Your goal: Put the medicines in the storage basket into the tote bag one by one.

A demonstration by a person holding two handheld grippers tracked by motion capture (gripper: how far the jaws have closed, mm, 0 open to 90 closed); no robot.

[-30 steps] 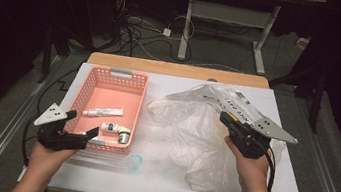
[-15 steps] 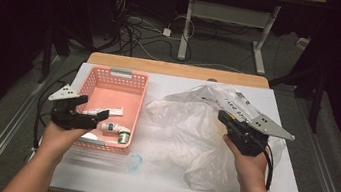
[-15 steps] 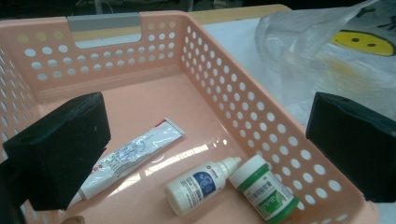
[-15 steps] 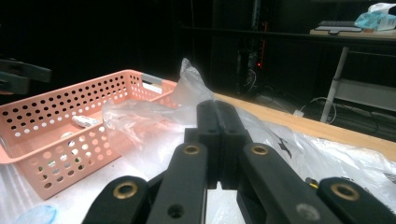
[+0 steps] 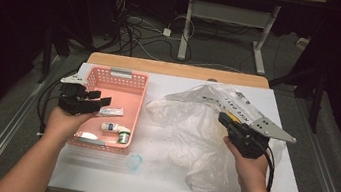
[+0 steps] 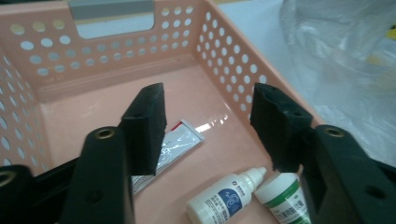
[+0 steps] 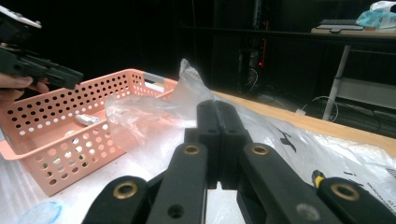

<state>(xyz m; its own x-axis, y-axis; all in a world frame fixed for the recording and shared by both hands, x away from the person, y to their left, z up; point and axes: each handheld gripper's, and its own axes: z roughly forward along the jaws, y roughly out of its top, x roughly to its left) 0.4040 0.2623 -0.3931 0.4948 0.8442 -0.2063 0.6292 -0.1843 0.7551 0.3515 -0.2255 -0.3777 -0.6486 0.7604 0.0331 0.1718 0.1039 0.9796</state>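
Meanwhile, we pin the clear plastic bag [image 5: 193, 134] with the clamped right gripper [image 5: 225, 120] while the left gripper [image 5: 102, 101], its empty jaws just narrowed halfway, hovers over the toothpaste tube [image 6: 175, 144] in the pink basket [image 5: 125, 77], ready to pick.

Legible text: none | plastic bag [image 5: 227, 106]: black print, too blurred | white bottle [image 6: 225, 196]: blue logo, unreadable | tube [image 6: 175, 147]: unreadable

High view looks down; both close gripper views share the basket [image 5: 116, 99], perhaps.
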